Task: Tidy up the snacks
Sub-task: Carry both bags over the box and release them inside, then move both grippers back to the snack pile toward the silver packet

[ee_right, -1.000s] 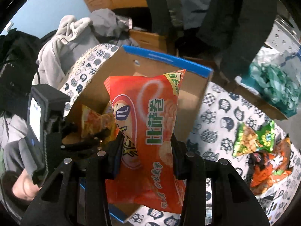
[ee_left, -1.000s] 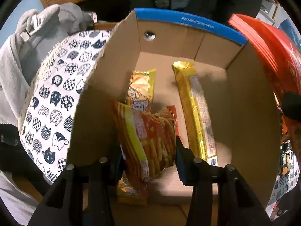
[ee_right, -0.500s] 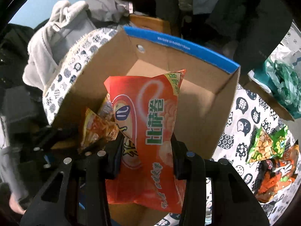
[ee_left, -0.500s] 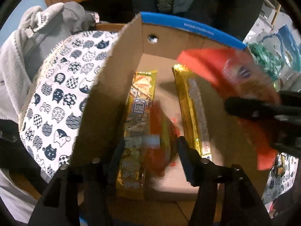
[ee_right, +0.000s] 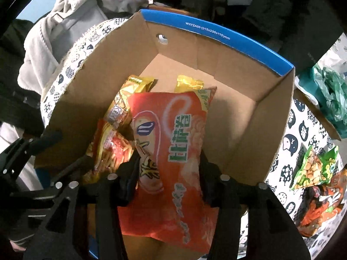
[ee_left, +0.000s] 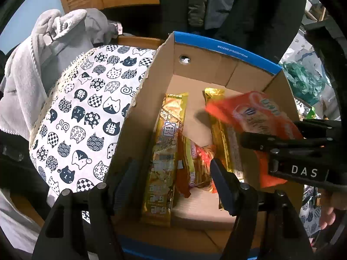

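- Since the earlier frames, the small orange stick-snack packet (ee_left: 195, 162) has been let go by the left claw (ee_left: 173, 179) and is now seen lying in the cardboard box (ee_left: 216, 73), while the big orange snack bag (ee_right: 171, 151) has been carried from above the rim down into the box mouth.
- At the far left, the cat-print cloth (ee_left: 82, 117) covering the surface is seen beside the box, with a grey garment (ee_left: 43, 49) heaped behind it.
- The left claw is shown with nothing between its fingers; its jaws are opening, and it is held above the near end of the box.
- Just inside the left wall, a long gold packet (ee_left: 167, 156) is laid lengthwise, with the stick-snack packet resting against it and a second gold packet (ee_left: 219, 130) further right.
- The right claw (ee_right: 169, 177) is seen with the big orange bag between its fingers; its jaws are opening, and whether the pads are pressing on the bag cannot be told.
- The bag is hung upright over the middle of the box, above the second gold packet, so its release is judged to be under way.
- To the right, outside the box, a green packet (ee_right: 312, 169) and other orange packets (ee_right: 321, 208) are left on the cloth, so the sorting is judged unfinished.
- A landing on top of the gold packets is judged likely for the bag, with the right part of the box floor left bare.
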Available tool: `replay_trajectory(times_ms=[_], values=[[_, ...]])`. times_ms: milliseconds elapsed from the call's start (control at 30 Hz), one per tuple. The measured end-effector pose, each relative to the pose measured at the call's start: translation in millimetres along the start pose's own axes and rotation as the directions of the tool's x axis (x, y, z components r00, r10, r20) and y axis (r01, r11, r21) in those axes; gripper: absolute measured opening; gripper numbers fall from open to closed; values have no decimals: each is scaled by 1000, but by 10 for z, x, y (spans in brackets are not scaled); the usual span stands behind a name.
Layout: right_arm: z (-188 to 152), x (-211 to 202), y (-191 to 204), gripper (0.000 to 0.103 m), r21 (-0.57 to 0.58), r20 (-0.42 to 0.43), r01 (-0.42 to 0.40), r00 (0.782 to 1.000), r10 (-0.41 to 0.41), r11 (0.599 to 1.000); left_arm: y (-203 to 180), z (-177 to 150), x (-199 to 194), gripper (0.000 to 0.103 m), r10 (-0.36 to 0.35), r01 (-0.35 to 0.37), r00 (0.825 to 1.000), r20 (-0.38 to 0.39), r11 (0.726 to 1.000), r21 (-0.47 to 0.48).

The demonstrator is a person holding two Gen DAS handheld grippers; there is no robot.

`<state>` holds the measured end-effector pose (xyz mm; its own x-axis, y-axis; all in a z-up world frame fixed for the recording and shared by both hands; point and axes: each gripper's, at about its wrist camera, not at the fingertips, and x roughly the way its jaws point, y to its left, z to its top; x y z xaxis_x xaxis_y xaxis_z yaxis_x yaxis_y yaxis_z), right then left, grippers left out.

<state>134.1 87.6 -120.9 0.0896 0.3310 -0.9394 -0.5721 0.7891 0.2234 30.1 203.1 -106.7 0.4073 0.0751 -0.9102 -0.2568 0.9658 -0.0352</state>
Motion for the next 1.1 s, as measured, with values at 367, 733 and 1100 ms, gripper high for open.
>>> replay_trajectory(times_ms=[367, 733, 1100], values=[[-15, -496, -54, 71, 14, 133, -34, 991, 32, 999, -56, -3, -144, 71, -28, 27, 999, 37, 999, 17], [-428, -1289, -338, 75, 15, 235, 32, 971, -35, 999, -450, -5, -402, 72, -121, 112, 989, 87, 989, 97], [-1141, -1746, -958, 76, 100, 234, 133, 960, -153, 986, -1167, -160, -605, 75, -220, 186, 971, 93, 941, 283]])
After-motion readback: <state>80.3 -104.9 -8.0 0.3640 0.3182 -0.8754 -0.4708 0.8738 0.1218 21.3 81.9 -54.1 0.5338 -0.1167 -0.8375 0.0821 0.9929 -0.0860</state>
